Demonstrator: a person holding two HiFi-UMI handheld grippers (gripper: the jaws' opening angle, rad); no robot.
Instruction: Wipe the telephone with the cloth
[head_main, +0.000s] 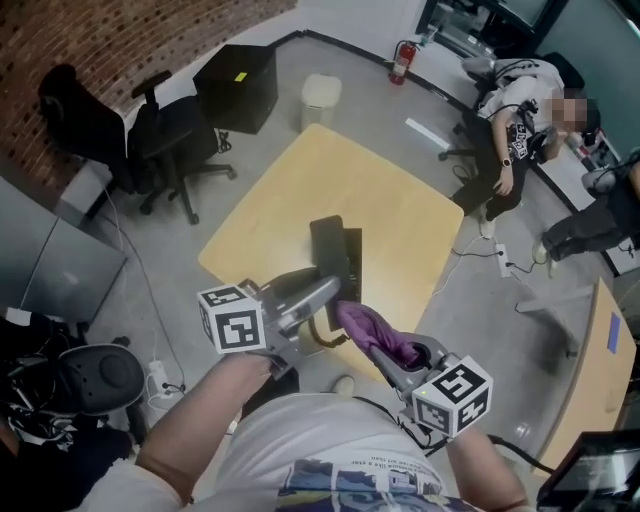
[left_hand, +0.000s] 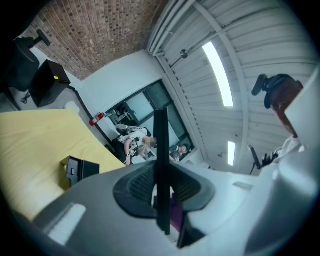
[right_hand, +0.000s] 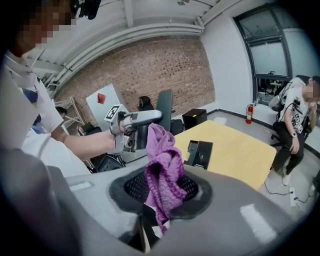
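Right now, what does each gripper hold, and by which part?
The left gripper holds the telephone, a flat black slab, by its near end; the right gripper holds the cloth by one bunched end.

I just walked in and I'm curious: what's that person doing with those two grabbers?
A person holds a hand-held gripper in each hand over a yellow wooden table. The left hand-held gripper is clamped on a thin flat black telephone, standing upright. The right hand-held gripper grips a crumpled purple cloth close beside it. Wiping looks about to start.
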